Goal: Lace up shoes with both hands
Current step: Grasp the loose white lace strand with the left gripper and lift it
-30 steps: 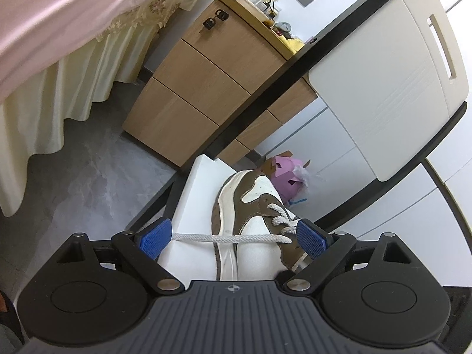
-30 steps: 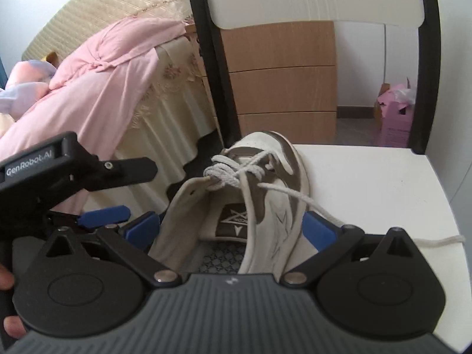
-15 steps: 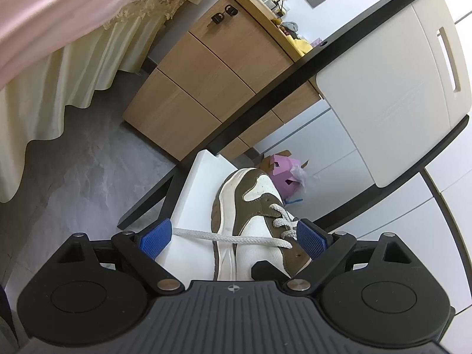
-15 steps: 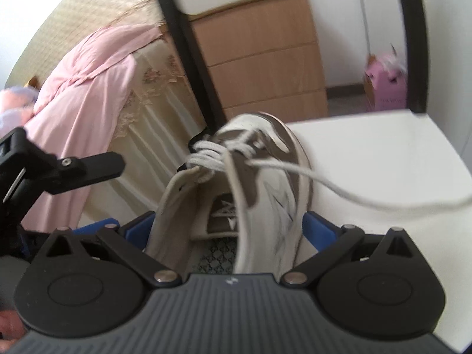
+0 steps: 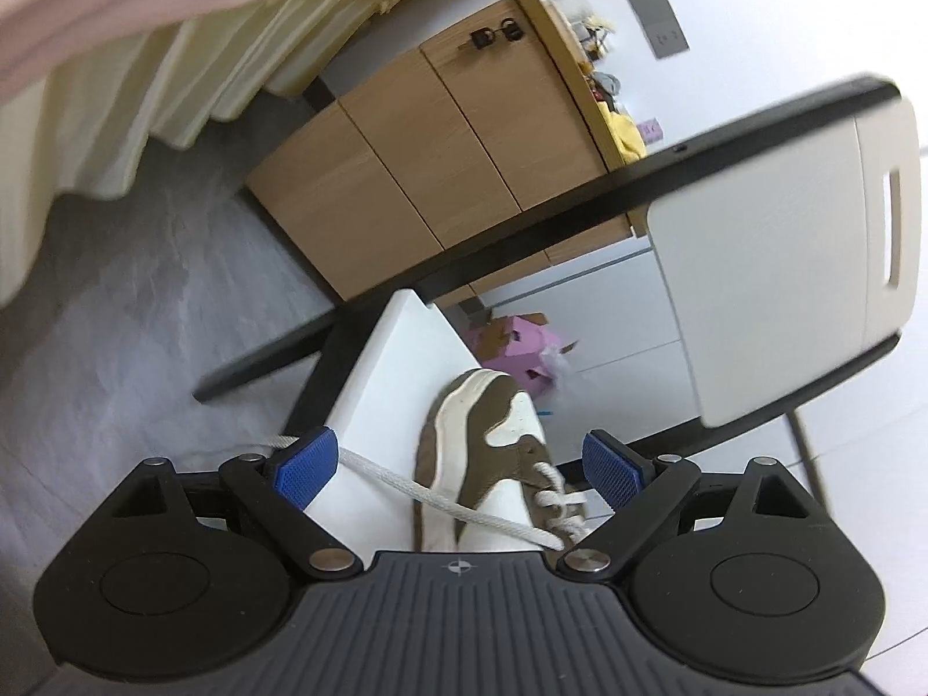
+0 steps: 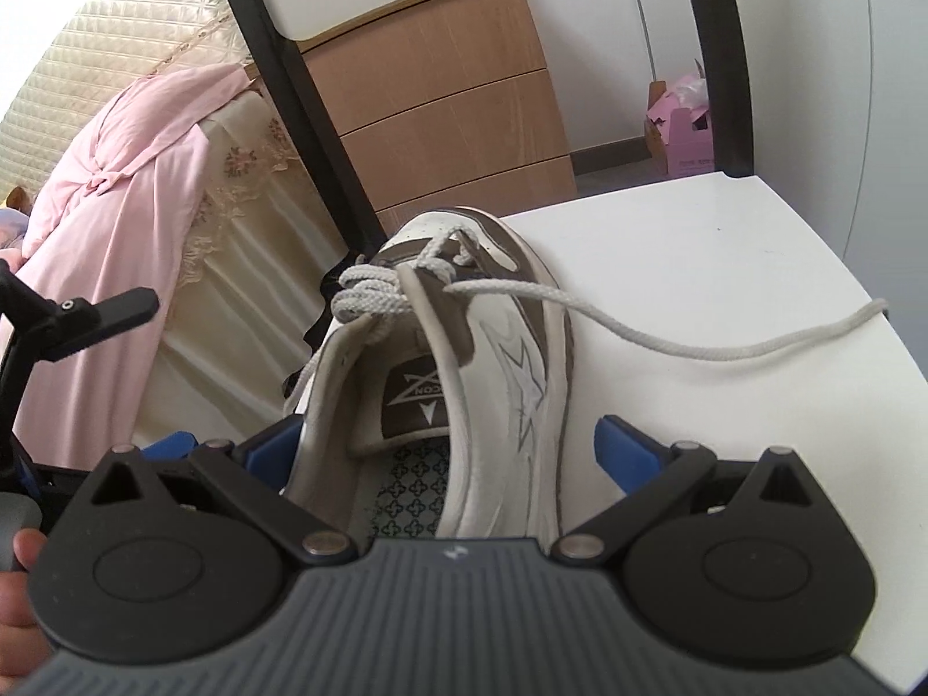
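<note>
A brown and white sneaker lies on a white chair seat. My left gripper is open above it. One end of the white lace runs from the eyelets slantwise past the left blue pad, resting against it, not clamped. In the right wrist view the sneaker points away, heel between the open fingers of my right gripper. The other lace end lies slack on the seat, held by nothing. The left gripper shows at the left edge.
The chair's black frame and white backrest rise behind the shoe. A wooden dresser, a pink box on the floor and a bed with pink cloth surround the chair. A person's hand is at the lower left.
The lace end on the right, stretched taut half a second ago, now lies slack on the seat. The left gripper has shifted, so its lace now slants across instead of running level.
</note>
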### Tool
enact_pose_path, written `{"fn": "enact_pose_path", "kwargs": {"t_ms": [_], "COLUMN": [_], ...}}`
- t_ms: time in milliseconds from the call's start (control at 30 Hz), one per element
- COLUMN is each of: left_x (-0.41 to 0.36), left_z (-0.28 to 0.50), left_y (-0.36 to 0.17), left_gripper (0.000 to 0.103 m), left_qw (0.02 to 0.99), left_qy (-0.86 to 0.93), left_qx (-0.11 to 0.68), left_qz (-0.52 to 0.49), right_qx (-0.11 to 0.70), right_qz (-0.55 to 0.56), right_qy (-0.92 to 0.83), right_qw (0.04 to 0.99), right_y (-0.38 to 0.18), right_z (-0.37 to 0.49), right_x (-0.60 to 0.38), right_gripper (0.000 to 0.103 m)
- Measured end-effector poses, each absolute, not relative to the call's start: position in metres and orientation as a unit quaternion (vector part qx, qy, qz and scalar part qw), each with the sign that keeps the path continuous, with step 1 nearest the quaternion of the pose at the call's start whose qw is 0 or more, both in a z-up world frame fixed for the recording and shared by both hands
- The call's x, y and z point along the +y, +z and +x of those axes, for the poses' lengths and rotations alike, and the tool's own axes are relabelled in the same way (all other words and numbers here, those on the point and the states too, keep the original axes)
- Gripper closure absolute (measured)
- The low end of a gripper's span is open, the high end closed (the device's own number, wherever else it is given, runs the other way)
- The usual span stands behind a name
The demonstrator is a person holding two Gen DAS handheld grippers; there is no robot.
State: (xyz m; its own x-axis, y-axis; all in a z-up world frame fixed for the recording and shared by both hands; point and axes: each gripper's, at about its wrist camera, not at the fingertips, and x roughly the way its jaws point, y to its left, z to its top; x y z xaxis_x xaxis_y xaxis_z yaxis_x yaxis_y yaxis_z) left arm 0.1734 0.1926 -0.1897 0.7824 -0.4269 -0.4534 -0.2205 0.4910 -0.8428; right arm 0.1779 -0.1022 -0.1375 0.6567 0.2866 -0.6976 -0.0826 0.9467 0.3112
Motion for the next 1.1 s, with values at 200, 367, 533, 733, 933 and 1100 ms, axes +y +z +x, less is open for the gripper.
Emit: {"fn": "enact_pose_path", "kwargs": {"t_ms": [200,367,533,733,933,1100], "left_x": [0.195,0.181,0.17,0.163,0.165,0.187], "left_z": [0.178,0.186,0.194,0.199,0.21,0.217], "left_y": [-0.209,-0.227,-0.233,-0.24,-0.243,-0.238], "left_gripper": [0.011,0.011,0.012,0.014,0.06,0.091], "left_qw": [0.74,0.683,0.67,0.672,0.677,0.703], "left_qy": [-0.083,-0.093,-0.085,-0.048,-0.026,-0.004], "left_qx": [0.332,0.338,0.342,0.341,0.336,0.326], "left_qz": [-0.579,-0.641,-0.653,-0.656,-0.655,-0.633], "right_qx": [0.37,0.311,0.312,0.318,0.324,0.322], "right_qz": [0.119,0.097,0.122,0.153,0.08,-0.073], "right_qy": [0.139,0.148,0.147,0.157,0.194,0.252], "right_qw": [0.911,0.934,0.931,0.923,0.922,0.91], "right_y": [-0.111,-0.088,-0.089,-0.087,-0.087,-0.09], "right_z": [0.163,0.155,0.166,0.172,0.17,0.177], "right_x": [-0.105,-0.109,-0.114,-0.116,-0.089,-0.054], "right_gripper": [0.0,0.0,0.0,0.0,0.0,0.0]}}
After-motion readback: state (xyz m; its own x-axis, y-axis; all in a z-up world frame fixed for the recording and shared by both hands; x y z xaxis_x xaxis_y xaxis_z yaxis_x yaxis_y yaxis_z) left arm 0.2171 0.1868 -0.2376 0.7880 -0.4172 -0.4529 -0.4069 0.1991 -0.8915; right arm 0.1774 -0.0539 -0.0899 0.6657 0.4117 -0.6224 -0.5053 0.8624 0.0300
